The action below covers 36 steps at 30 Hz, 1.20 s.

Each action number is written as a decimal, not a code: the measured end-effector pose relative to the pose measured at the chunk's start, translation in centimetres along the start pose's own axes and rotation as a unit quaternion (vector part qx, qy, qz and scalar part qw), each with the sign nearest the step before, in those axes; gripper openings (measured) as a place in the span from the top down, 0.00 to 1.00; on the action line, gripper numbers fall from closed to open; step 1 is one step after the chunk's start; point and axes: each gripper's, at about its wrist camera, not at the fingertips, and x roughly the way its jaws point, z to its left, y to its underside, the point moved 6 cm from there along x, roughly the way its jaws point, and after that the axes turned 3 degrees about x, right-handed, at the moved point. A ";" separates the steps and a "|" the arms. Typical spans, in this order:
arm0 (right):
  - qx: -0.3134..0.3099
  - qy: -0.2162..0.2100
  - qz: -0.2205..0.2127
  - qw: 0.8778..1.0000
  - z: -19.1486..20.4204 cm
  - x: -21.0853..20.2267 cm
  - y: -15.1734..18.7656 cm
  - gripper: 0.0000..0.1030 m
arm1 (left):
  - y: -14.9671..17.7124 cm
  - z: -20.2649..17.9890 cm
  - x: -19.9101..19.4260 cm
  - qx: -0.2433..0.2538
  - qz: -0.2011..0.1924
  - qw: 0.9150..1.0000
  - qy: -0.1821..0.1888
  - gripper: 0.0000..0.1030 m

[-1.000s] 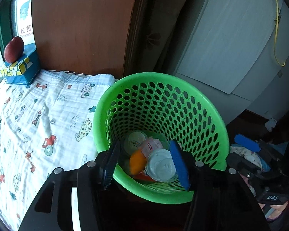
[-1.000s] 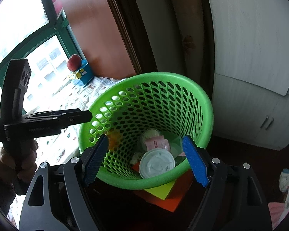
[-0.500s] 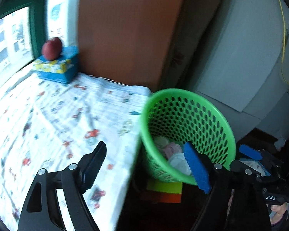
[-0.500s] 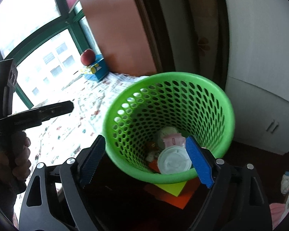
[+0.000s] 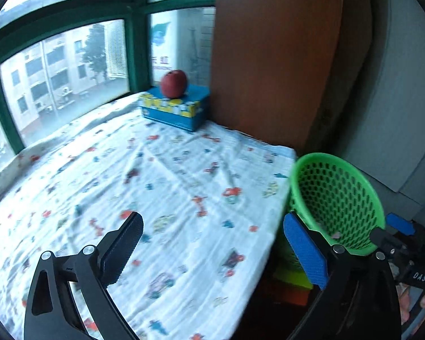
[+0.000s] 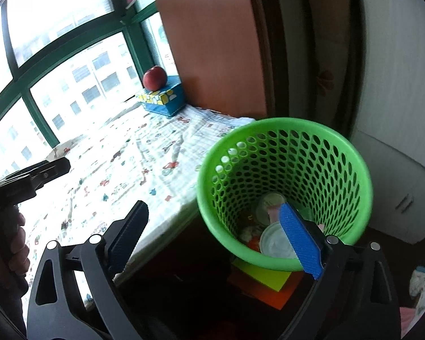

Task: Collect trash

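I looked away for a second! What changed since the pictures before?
The left claw swung away from the green bin over the patterned cloth. Both claws are opening, with nothing between them; the right claw drew back slightly. The trash stayed in the bin, the apple on its box.

The green basket [image 6: 286,187] is shiny plastic, full of round holes. The sheet [image 5: 155,198] is soft white cloth with little printed cars, a bit wrinkled. The apple [image 5: 173,83] looks smooth and shiny. The box [image 5: 174,110] under it looks like printed card. The panel [image 5: 272,56] behind looks like smooth brown wood.
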 end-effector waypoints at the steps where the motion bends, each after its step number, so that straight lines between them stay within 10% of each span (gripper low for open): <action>1: -0.005 0.002 -0.003 1.000 0.4 -0.1 -0.1 0.10 | 0.2 0.4 -0.5 -0.001 -0.003 1.000 -0.008 0.07; 36: -0.056 0.011 -0.032 0.998 5.3 -1.4 -0.7 0.07 | 3.7 4.2 -4.3 -0.025 -0.014 0.997 -0.075 0.07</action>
